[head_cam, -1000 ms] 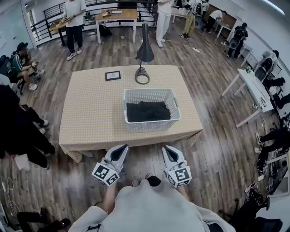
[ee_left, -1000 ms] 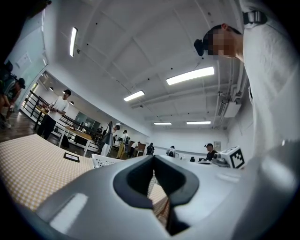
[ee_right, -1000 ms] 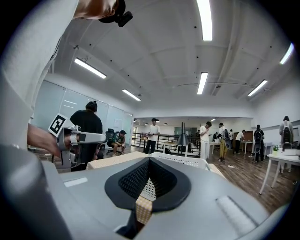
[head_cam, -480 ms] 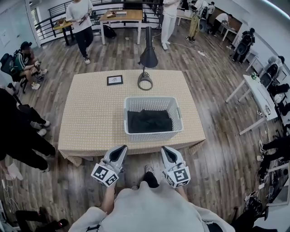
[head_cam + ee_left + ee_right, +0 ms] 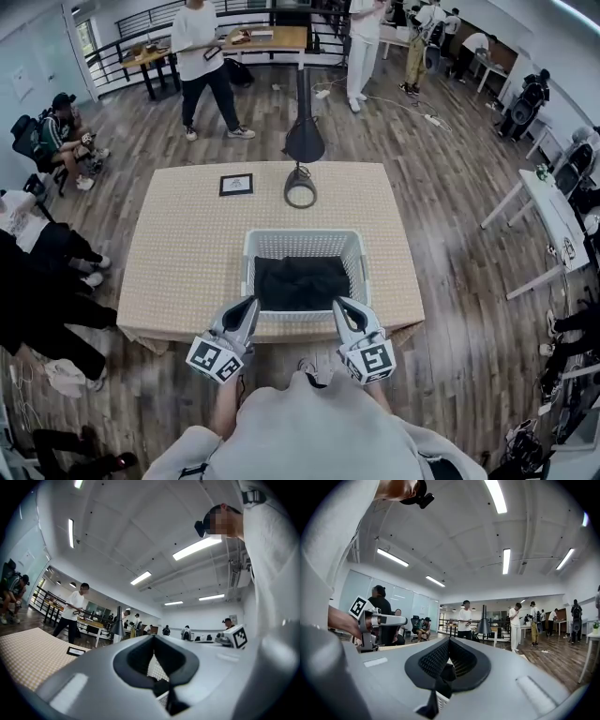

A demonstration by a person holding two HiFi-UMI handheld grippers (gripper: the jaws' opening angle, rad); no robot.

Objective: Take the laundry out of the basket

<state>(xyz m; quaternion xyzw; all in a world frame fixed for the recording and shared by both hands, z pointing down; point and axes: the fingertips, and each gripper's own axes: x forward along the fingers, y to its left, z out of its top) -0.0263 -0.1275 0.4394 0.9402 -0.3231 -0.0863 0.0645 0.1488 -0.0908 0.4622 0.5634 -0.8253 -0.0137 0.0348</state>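
- Holding both tools level at the near edge of the table (image 5: 187, 262), the person has them aimed at the basket (image 5: 359, 272). This looks like a lead-in to reaching inside.
- The left claw (image 5: 249, 307) has its jaws together with nothing between them. Its own view shows the dark pads meeting at the tip, though the wide lens bends that spot, so I read it as closed rather than swear to it.
- The right claw (image 5: 341, 309) is likewise closed and empty, its ribbed pads pressed tip to tip.
- The laundry (image 5: 300, 281), a dark crumpled heap, lies in the bottom of the white basket. Neither claw touches it, and both sit just short of the basket's front wall.
- The basket stands on the person's side of the table, probably so that its contents can be reached from that edge.
- A black lamp (image 5: 304, 141) and a small picture frame (image 5: 235, 184) stand farther back, the lamp's ring base near the basket's far rim. Neither is in the way of a reach from the front.
- By my judgement, nothing has been taken out yet. The jaws would need to part before dipping in, since closed tips cannot pinch cloth.
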